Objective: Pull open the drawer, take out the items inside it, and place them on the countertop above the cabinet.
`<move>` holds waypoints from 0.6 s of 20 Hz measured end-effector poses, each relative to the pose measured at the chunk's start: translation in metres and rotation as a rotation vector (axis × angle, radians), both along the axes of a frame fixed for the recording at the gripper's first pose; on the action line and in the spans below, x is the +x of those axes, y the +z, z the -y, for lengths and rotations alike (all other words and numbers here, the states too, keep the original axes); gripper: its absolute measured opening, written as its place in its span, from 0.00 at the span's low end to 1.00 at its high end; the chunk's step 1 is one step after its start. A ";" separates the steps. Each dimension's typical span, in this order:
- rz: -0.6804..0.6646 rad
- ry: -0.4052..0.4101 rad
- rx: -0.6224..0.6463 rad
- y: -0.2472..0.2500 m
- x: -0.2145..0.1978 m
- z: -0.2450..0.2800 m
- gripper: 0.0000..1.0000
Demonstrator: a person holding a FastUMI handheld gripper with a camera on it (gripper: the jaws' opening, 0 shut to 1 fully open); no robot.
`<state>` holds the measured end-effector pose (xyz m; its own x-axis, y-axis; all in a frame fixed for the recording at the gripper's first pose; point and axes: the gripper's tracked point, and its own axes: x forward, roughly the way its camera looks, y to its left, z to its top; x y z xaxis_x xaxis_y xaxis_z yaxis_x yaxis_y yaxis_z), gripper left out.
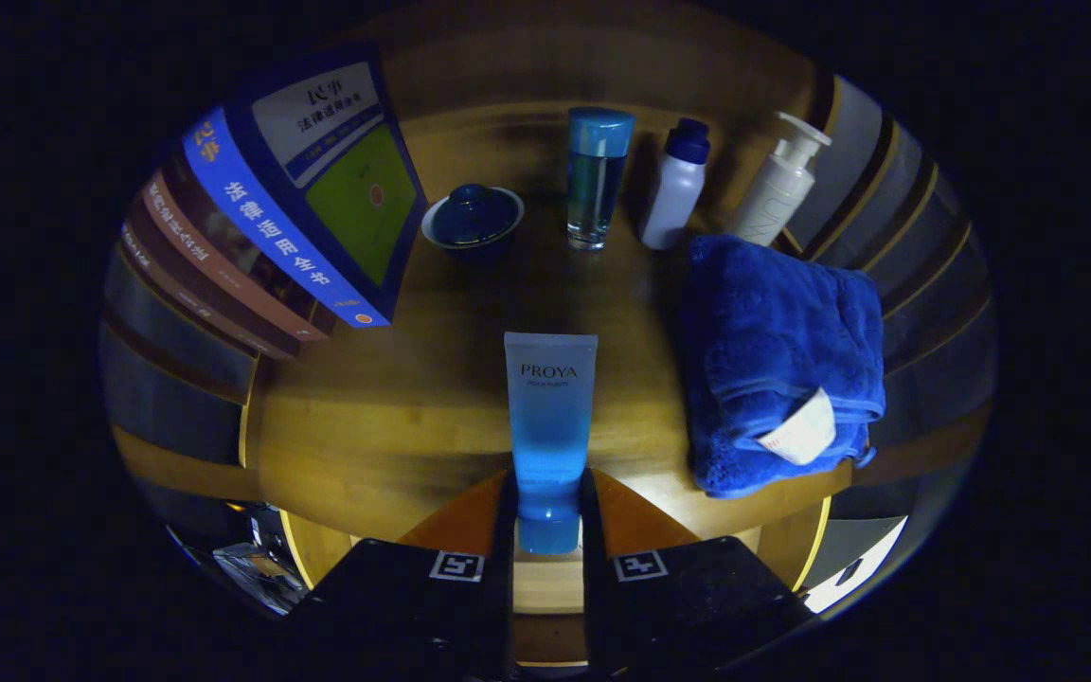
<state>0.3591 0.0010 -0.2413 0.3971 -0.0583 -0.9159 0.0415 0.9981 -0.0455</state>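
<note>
A blue squeeze tube (pixel 548 426) stands cap-down between my two fingers, its flat end pointing away over the wooden countertop (pixel 394 417). My gripper (pixel 548 493) is shut on the tube's lower part, just above the cap, and both fingers press against its sides. The tube sits over the front edge of the countertop.
A folded blue towel (pixel 778 360) lies right of the tube. Beyond stand a clear blue bottle (pixel 597 177), a small white bottle with dark cap (pixel 676 185) and a white pump bottle (pixel 780 185). A lidded blue bowl (pixel 473 220) and a stack of books (pixel 290 218) sit left.
</note>
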 end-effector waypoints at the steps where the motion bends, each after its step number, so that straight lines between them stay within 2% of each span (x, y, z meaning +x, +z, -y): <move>1: -0.014 0.004 -0.004 -0.004 0.000 0.001 0.34; 6: -0.019 0.007 -0.001 -0.011 0.010 0.000 0.37; 8: -0.022 0.004 0.018 -0.011 0.008 0.000 0.45; 12: -0.002 0.030 0.083 -0.002 -0.003 -0.012 0.99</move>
